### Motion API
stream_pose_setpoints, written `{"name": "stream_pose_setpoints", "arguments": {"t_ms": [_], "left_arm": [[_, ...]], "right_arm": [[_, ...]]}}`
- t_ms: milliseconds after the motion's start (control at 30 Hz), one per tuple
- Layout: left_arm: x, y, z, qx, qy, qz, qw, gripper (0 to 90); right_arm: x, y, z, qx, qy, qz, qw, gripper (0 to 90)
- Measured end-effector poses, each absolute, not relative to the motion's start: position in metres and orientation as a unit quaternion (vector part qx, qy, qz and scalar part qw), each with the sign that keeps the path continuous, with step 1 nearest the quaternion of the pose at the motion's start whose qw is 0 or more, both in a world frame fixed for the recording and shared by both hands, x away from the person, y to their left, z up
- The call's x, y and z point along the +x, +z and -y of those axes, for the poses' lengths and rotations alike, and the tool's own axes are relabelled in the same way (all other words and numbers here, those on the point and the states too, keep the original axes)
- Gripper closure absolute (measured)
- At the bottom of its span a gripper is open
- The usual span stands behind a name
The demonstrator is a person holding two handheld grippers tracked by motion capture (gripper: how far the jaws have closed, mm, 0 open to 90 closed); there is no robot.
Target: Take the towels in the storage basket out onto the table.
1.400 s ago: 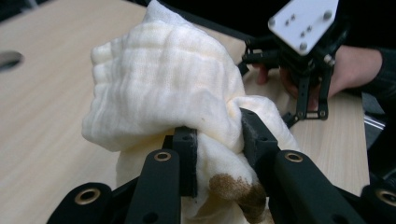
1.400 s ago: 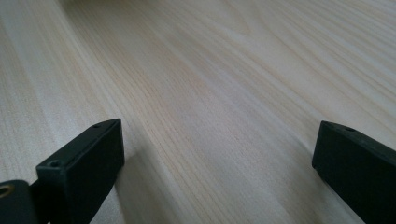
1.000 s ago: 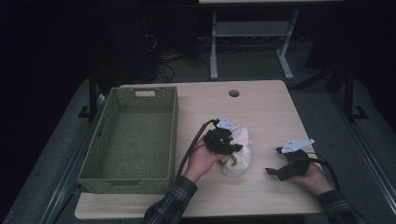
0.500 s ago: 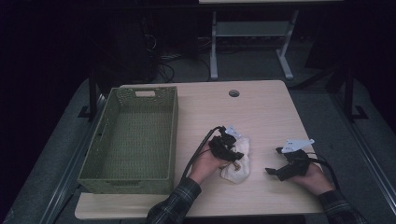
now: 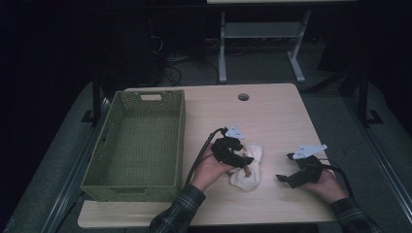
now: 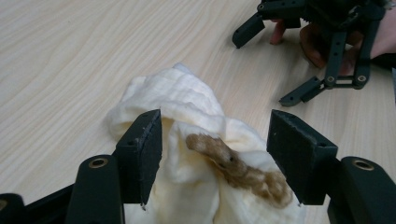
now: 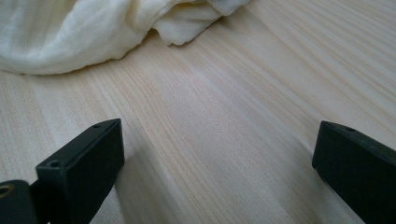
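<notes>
Cloth (image 6: 187, 140) lies between left tongs' (image 6: 219, 154) just-opened jaws; right tongs (image 7: 215, 163) gape empty.

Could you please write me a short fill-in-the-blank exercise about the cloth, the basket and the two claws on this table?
1. The crumpled cream cloth lies on the wooden ____.
2. The green basket stands on the same side of the table as the person's ____ hand.
3. The left claw, its jaws just opening, has the ____ between them.
4. The right claw rests with its jaws ____.

Missing words: table; left; cloth; open
</notes>
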State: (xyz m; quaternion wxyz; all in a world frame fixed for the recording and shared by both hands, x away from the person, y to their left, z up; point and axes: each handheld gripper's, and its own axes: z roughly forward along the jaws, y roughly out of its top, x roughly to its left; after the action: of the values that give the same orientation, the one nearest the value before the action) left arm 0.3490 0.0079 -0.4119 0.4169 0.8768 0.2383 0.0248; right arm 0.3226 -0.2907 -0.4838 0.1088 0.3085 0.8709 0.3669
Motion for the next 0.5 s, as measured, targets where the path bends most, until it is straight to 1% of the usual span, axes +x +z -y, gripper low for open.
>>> {"name": "stream_pose_setpoints", "arguments": {"t_ms": [400, 433, 467, 500], "left_arm": [[0.325, -0.414, -0.026, 0.873, 0.032, -0.249, 0.418, 35.8], [0.321, -0.416, -0.027, 0.873, 0.031, -0.248, 0.418, 37.2], [0.321, -0.416, -0.027, 0.873, 0.031, -0.248, 0.418, 38.1], [0.316, -0.419, -0.028, 0.875, 0.027, -0.246, 0.415, 38.7]], "right_arm": [[0.323, -0.481, 0.289, 0.312, 0.354, -0.875, 0.107, 2.5], [0.323, -0.479, 0.289, 0.313, 0.347, -0.878, 0.104, 8.3], [0.323, -0.479, 0.289, 0.313, 0.347, -0.878, 0.104, 8.3], [0.323, -0.477, 0.290, 0.308, 0.356, -0.877, 0.099, 14.1]]}}
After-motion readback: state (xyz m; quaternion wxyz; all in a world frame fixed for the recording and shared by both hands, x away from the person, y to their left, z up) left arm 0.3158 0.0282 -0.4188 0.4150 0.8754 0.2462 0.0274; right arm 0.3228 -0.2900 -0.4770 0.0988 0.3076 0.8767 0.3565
